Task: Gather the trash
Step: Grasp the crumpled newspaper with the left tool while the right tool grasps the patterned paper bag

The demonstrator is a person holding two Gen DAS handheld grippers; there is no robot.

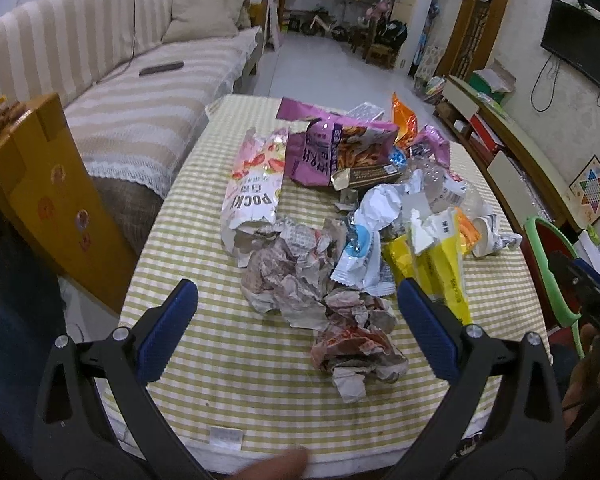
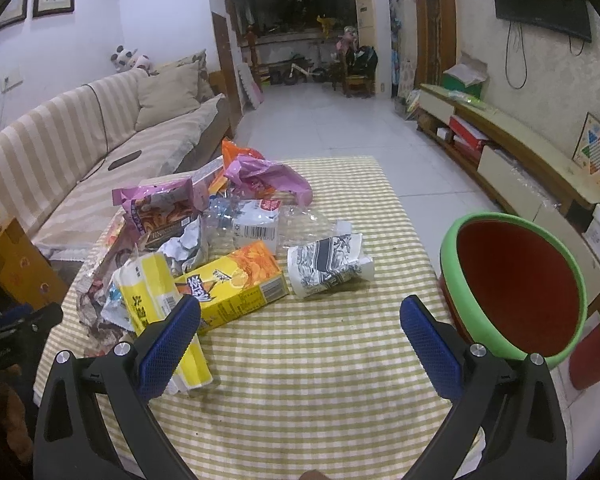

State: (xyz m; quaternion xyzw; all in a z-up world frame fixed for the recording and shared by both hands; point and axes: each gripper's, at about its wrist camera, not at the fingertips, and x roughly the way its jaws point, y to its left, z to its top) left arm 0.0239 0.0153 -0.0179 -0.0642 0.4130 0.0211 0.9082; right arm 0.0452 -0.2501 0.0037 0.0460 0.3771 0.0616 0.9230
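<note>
Trash sat heaped on the checked desk point(image 1: 228, 364), nothing collected yet. Left tongs point(image 1: 298, 300) hung released, jaws wide apart, empty, over the near end of the pile; closest under them was a crumpled paper wad point(image 1: 356, 354), apart from both pads. Right tongs point(image 2: 300, 320) were also spread wide and empty, over bare cloth, just beside the yellow carton point(image 2: 236, 284) and the yellow-white wrapper point(image 2: 156, 300). A flattened printed paper cup point(image 2: 330, 264) lay beyond them, with a crushed clear bottle point(image 2: 256, 220) and purple snack bag point(image 2: 160, 204) farther back. A red bin with green rim point(image 2: 512, 280) stood off the desk's right edge, probable drop spot. Handling guess: everything looked light; paper wads soft, would compress, so pinch across the bulk. Foil and plastic bags looked slick and floppy, better taken at a crumpled fold than a flat face. Carton looked stiffer, so grip across its narrow sides. The bottle would likely spring back and slip; the neck looked the safer hold.
</note>
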